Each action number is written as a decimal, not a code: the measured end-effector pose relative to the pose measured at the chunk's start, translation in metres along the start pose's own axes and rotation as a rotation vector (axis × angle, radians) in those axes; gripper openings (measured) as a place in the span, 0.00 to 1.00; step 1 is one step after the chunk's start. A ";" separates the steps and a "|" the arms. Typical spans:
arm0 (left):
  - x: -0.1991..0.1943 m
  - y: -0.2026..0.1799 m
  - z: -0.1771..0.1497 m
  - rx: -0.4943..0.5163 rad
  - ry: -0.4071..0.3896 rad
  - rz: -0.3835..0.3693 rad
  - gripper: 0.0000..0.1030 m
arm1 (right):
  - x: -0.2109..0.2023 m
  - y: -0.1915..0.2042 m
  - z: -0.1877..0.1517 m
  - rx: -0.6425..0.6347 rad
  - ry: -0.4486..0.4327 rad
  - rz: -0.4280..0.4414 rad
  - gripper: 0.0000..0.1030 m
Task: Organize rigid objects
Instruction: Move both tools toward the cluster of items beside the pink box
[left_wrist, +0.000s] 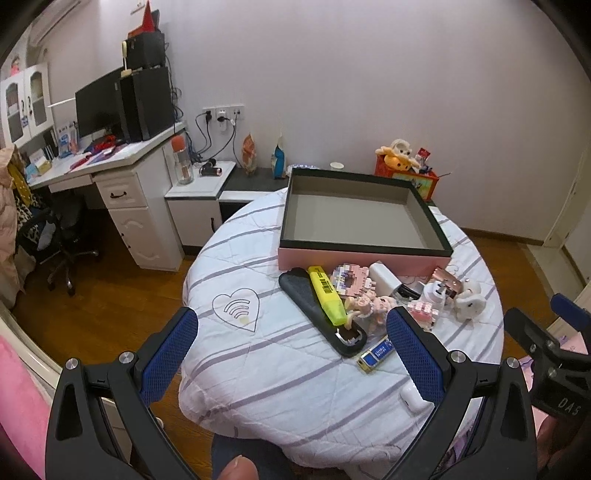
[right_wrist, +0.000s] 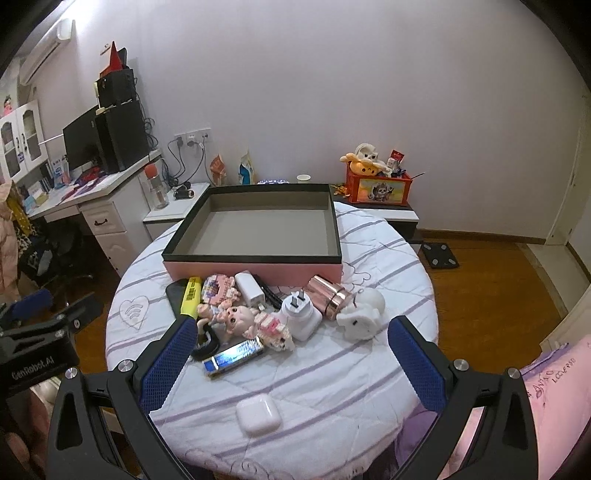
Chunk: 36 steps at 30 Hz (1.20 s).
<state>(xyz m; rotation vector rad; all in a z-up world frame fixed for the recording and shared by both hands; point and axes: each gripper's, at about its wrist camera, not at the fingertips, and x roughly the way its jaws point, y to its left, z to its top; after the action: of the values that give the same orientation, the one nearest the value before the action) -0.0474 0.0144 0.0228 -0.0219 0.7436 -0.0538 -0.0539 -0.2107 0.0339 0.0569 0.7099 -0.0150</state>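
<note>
Both claws, left gripper (left_wrist: 291, 334) and right gripper (right_wrist: 291, 343), are held wide, empty. The earbud case (right_wrist: 257, 412) at six o'clock: light, slippery, best pinched across its flat sides.

A desk (left_wrist: 122, 157) with monitor (left_wrist: 98, 105); toy crate (right_wrist: 378, 188) by wall.

Plain pale wall (right_wrist: 369, 92) all across the back, wood floor (right_wrist: 498, 280) underneath. White corner desk (left_wrist: 122, 155) on the left with a black monitor (left_wrist: 98, 105) and stacked black boxes (left_wrist: 147, 99), office chair (left_wrist: 55, 236) tucked under it. Wall sockets (left_wrist: 223, 110) with dangling cables just past the desk's right end. AC unit (right_wrist: 44, 48) up high on the left. Dim, warmish indoor light.
</note>
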 end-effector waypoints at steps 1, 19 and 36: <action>-0.004 0.000 -0.001 0.000 -0.004 -0.003 1.00 | -0.004 0.000 -0.002 0.001 -0.003 -0.003 1.00; -0.072 0.004 -0.024 0.006 -0.102 0.002 1.00 | -0.065 0.001 -0.023 0.007 -0.101 -0.014 1.00; -0.041 0.003 -0.025 0.001 -0.014 -0.003 1.00 | -0.040 -0.005 -0.020 0.017 -0.050 -0.034 1.00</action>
<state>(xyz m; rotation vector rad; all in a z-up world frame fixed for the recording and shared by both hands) -0.0946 0.0200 0.0321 -0.0230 0.7291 -0.0569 -0.0976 -0.2150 0.0448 0.0602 0.6606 -0.0552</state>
